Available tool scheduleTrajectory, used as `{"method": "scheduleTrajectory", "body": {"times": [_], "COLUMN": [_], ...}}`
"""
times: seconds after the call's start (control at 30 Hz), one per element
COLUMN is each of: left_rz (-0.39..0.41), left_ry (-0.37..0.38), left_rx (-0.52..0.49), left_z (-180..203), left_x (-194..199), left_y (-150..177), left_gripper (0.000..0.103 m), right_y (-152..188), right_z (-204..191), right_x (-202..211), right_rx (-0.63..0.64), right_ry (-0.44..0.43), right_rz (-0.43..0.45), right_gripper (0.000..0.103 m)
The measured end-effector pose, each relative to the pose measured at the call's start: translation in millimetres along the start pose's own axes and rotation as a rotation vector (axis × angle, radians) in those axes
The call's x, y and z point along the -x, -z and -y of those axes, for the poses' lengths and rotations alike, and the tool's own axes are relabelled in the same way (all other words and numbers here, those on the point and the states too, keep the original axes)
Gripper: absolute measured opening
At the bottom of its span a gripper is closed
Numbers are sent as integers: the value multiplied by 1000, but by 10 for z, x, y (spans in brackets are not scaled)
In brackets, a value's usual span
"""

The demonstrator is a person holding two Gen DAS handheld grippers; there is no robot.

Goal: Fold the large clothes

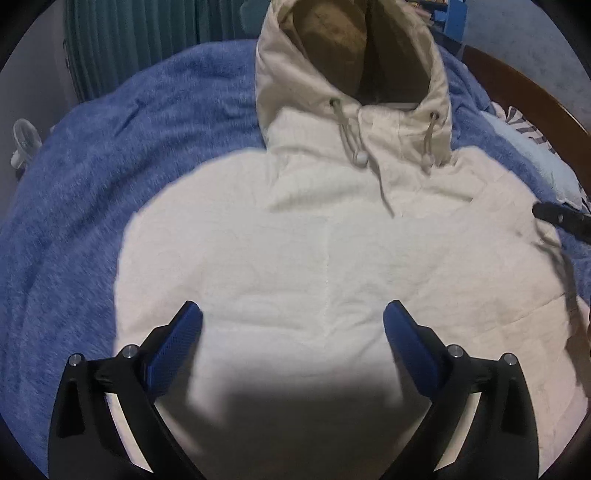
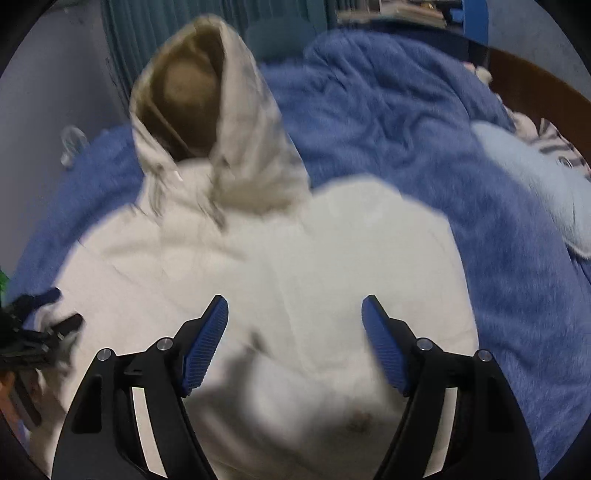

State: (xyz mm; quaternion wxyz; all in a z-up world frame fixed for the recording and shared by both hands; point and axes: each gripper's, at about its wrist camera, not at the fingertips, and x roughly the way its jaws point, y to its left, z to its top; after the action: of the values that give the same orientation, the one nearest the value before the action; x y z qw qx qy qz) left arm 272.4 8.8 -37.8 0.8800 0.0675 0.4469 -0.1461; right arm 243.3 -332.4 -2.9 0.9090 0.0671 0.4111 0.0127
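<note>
A: Starting at the left, what's there?

B: In the left wrist view, a fuzzy blue blanket (image 1: 74,177) covers the bed, with a dark teal pleated curtain (image 1: 147,33) behind it. Lying on the blanket is the cream hooded sweatshirt (image 1: 314,240), front up, its hood with a tan-brown lining (image 1: 343,55) pointing away from the camera. Two drawstrings with pale round ends (image 1: 360,158) rest on the chest.

A: And the left gripper?

B: The left gripper (image 1: 293,317) hangs over the lower middle of the sweatshirt, its blue-padded jaws spread wide with nothing between them but the cloth below. Whether the tips touch the fabric, I can't tell.

A: Further right?

B: A curved brown wooden bed frame (image 1: 535,92) edges the blanket, and a black fingertip of the other tool shows at the sweatshirt's right edge.

A: The right wrist view?

B: It's blurred. The right gripper (image 2: 294,310) is over the sweatshirt's (image 2: 332,258) lower body, jaws well apart and gripping nothing. The hood (image 2: 229,147) sits up and to the left. To the right lies rumpled blanket (image 2: 388,122), then a pale blue cushion (image 2: 535,177) beside a zebra-striped fabric (image 2: 557,144) near the frame.
</note>
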Motion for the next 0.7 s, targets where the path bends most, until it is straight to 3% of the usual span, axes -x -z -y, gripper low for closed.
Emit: {"method": "scheduleTrajectory", "body": {"times": [0.1, 0.2, 0.3, 0.5, 0.53, 0.57, 0.6, 0.7], "left_rz": [62, 73, 77, 128, 138, 146, 150, 203], "left_ry": [-2, 10, -36, -19, -42, -64, -73, -64], "left_rx": [-27, -32, -51, 94, 93, 82, 75, 72], "left_z": [-25, -68, -95, -385, -399, -402, -398, -389], "left_x": [140, 95, -22, -337, -386, -423, -437, -346], "left_y": [-218, -472, -667, -1030, -1085, -1138, -1174, -1273], "left_gripper": [95, 95, 95, 95, 95, 95, 95, 95], "right_y": [-281, -675, -1051, -1447, -1474, -1493, -1492, -1357], "right_z": [-125, -309, -469, -504, -524, -553, -572, -609], "right_x": [-49, -265, -526, -979, -1043, -1095, -1115, -952], "right_rx": [29, 29, -2, -119, -108, -86, -66, -11], "right_ry": [-16, -16, 0, 16, 24, 36, 40, -2], "right_rz": [50, 73, 99, 128, 125, 126, 128, 174], "right_gripper": [73, 73, 73, 71, 66, 34, 9, 9]}}
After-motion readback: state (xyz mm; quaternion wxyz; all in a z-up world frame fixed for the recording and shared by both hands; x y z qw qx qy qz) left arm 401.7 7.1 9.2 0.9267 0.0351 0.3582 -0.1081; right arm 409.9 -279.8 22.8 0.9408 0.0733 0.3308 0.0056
